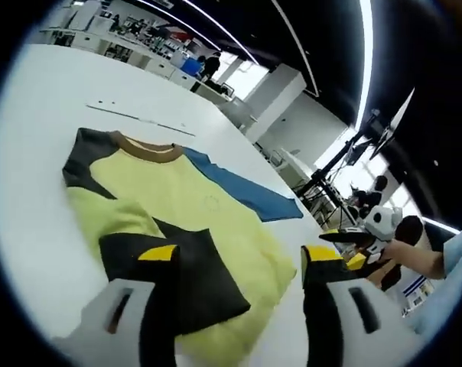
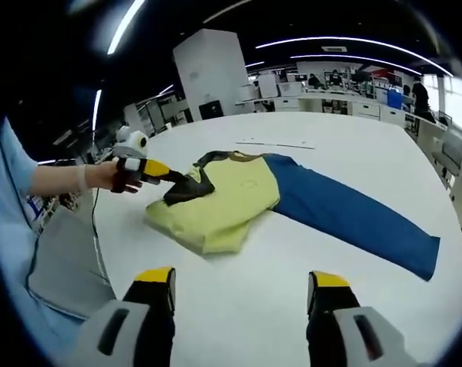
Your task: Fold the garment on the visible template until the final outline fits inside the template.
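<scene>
The left tool [image 2: 161, 173] reaches over the dark sleeve [image 2: 188, 187], which lies folded onto the yellow garment [image 2: 216, 206] on the white worktop [image 2: 277, 290]; whether its jaws pinch the cloth, I cannot tell. The right tool [image 2: 242, 287] hangs wide open and empty, well short of the garment. The long blue sleeve [image 2: 346, 210] lies spread out (seemingly the next fold), calling for a grip near its cuff.

White table [image 2: 292, 306] carries a thin marked line [image 1: 139, 118] near its far edge. Desks [image 2: 346, 103] with seated people stand beyond it. White column [image 2: 212, 73] rises behind. Ceiling light strips [image 2: 346, 42] run overhead. Tripod stand [image 1: 330, 172] stands beside the table.
</scene>
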`<state>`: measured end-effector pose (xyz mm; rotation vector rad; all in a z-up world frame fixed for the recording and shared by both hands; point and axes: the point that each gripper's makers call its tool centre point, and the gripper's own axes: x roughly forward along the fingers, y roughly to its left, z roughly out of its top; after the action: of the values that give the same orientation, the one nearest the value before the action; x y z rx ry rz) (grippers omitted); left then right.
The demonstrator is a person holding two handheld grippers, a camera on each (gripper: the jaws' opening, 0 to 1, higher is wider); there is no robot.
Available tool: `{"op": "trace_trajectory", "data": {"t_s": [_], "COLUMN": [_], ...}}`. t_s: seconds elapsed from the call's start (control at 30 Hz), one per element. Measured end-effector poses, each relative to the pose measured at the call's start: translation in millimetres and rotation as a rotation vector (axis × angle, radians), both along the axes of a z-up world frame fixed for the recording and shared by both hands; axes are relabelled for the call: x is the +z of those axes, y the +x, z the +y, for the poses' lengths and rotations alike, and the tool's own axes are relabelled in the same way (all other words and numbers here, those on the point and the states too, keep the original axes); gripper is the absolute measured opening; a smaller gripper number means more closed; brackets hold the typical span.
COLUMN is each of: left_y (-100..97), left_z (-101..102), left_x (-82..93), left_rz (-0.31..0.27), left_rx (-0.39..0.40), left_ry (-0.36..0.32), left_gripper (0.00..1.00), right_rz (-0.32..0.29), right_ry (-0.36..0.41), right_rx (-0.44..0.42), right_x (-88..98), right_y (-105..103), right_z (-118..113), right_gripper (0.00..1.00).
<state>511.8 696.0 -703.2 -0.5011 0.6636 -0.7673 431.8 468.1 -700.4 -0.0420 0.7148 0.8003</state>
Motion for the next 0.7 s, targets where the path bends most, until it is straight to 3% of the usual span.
{"op": "trace_trajectory", "data": {"t_s": [0.1,0.3,0.43,0.7], "left_y": [-0.6,3.0,2.3,2.0], "left_z": [10.4,26.8,32.9,44.4], "left_x": [2.1,0.8,-0.1,-16.3], "left_rz": [-0.006,-0.007,-0.005,0.041], "left_rx": [0.009,0.068,0.088,0.115], "left_ry": [0.009,0.016,0.016,0.043], "left_gripper": [0.68,0.84,0.88,0.8], "right_rz": [0.0,0.004,0.0,-0.002], "right_ry": [-0.001,-0.017,-0.015,-0.017], "right_rx": [0.004,0.025,0.025,0.021], "right_x": [-0.6,-1.2,1.1,2.3], "right_y": [-0.7,-1.8,0.3,-0.8], "right_z": [2.3,4.9,5.5,3.3], "right_gripper": [0.7,0.69,0.69,0.69]}}
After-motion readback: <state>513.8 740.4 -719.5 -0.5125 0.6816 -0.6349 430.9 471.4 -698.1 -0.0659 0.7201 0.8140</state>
